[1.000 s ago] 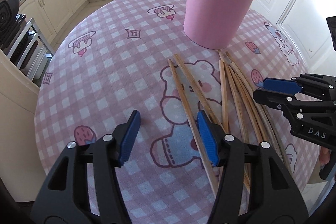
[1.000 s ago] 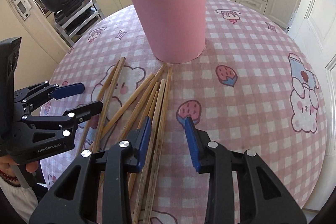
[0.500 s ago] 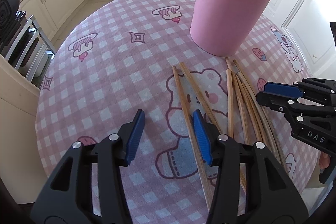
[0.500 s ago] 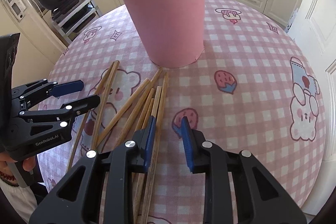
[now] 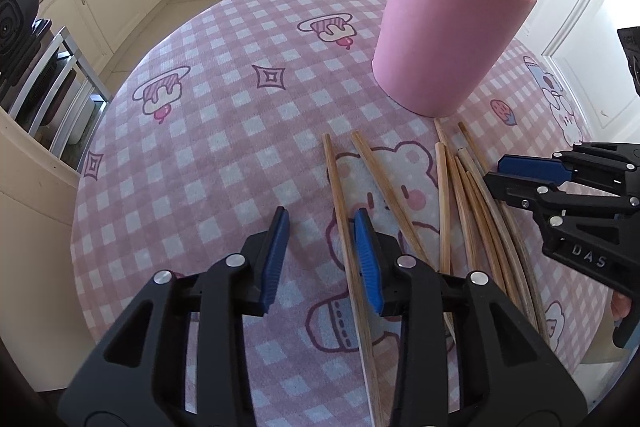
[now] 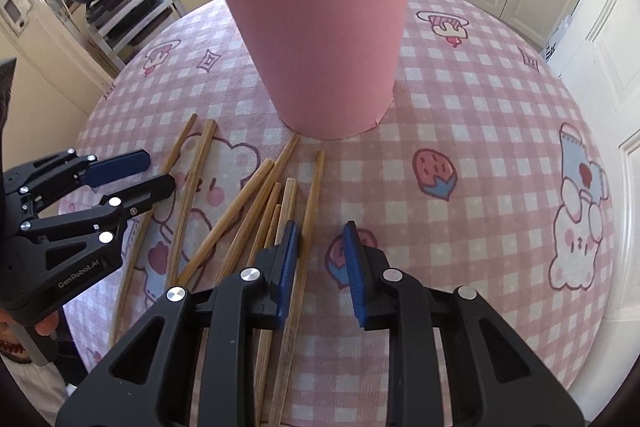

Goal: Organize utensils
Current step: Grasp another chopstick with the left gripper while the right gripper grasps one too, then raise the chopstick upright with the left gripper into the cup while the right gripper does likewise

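Wooden chopsticks [image 5: 464,211] lying loose on the pink checked cloth [image 5: 208,131], fanned out just in front of the pink cup [image 5: 444,39], a couple more already standing inside it. Left gripper [image 5: 322,259] hanging over the leftmost stick, jaws just been closing in but gripping nothing, stick running beside the right pad rather than between. Right gripper [image 6: 318,269] hovering over the other end of the pile, jaws also narrowed lately, parted and empty, rightmost stick passing along its left pad. Guessing these are light, stiff and a bit slick, likely rolling or pivoting if pinched near a tip. Probably best pinching one around the middle, across its width, well apart from neighbours, then tipping it upright into the cup.
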Available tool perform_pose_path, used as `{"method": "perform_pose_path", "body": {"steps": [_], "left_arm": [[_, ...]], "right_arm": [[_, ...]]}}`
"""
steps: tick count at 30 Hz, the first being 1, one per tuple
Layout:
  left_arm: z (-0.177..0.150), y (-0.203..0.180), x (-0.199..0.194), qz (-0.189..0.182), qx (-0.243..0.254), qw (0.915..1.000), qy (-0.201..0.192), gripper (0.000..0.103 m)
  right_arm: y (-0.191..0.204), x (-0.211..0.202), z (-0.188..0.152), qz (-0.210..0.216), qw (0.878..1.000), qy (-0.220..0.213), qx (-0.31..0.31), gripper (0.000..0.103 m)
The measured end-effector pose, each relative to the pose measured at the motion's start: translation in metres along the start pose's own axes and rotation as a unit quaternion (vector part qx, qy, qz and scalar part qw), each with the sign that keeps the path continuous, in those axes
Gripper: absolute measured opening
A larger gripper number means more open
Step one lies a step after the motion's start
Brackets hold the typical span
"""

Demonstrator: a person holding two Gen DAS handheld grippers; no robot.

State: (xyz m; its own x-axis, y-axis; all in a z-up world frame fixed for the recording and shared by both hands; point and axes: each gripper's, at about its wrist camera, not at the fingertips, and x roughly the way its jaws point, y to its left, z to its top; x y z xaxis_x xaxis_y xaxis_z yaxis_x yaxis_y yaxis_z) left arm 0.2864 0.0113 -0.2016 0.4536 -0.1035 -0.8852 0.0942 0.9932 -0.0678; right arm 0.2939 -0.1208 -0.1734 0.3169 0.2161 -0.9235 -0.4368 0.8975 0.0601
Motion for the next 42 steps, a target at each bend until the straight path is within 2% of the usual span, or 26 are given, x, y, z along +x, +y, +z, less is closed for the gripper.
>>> {"method": "perform_pose_path", "body": {"steps": [2,4,7,11,13,20,28,34,42], "left_arm": [[0.002,0.0,0.001,0.002,0.001,1.0,-0.001,0.03],[0.003,0.002,0.001,0.009,0.001,1.0,-0.003,0.021],[0.005,0.007,0.002,-0.001,-0.006,1.0,-0.008,0.014],[0.003,0.014,0.0,-0.011,-0.021,0.9996,-0.013,0.008],[0.0,0.017,-0.003,-0.031,-0.031,0.9989,-0.019,0.006],[-0.003,0.016,-0.042,-0.063,-0.041,0.995,-0.066,0.005],[0.008,0.005,-0.126,-0.076,-0.026,0.984,-0.159,0.005],[0.011,0.001,-0.176,-0.08,-0.015,0.9725,-0.218,0.005],[0.025,-0.013,-0.21,-0.081,0.003,0.9617,-0.262,0.005]], "right_arm": [[0.004,0.001,0.003,-0.011,1.0,0.002,-0.008,0.021],[0.007,0.002,0.005,-0.022,1.0,0.0,-0.013,0.02],[0.01,0.004,0.003,-0.037,0.999,-0.015,-0.007,0.01],[0.002,0.002,-0.004,-0.021,0.999,-0.034,0.018,0.005],[-0.005,-0.004,-0.009,-0.007,0.999,-0.039,0.028,0.005],[-0.015,-0.049,-0.021,0.023,0.996,-0.081,0.034,0.005],[-0.011,-0.124,-0.023,0.052,0.984,-0.17,0.021,0.004],[-0.001,-0.166,-0.02,0.04,0.974,-0.224,0.006,0.004],[0.008,-0.204,-0.009,0.036,0.955,-0.294,0.006,0.004]]}}
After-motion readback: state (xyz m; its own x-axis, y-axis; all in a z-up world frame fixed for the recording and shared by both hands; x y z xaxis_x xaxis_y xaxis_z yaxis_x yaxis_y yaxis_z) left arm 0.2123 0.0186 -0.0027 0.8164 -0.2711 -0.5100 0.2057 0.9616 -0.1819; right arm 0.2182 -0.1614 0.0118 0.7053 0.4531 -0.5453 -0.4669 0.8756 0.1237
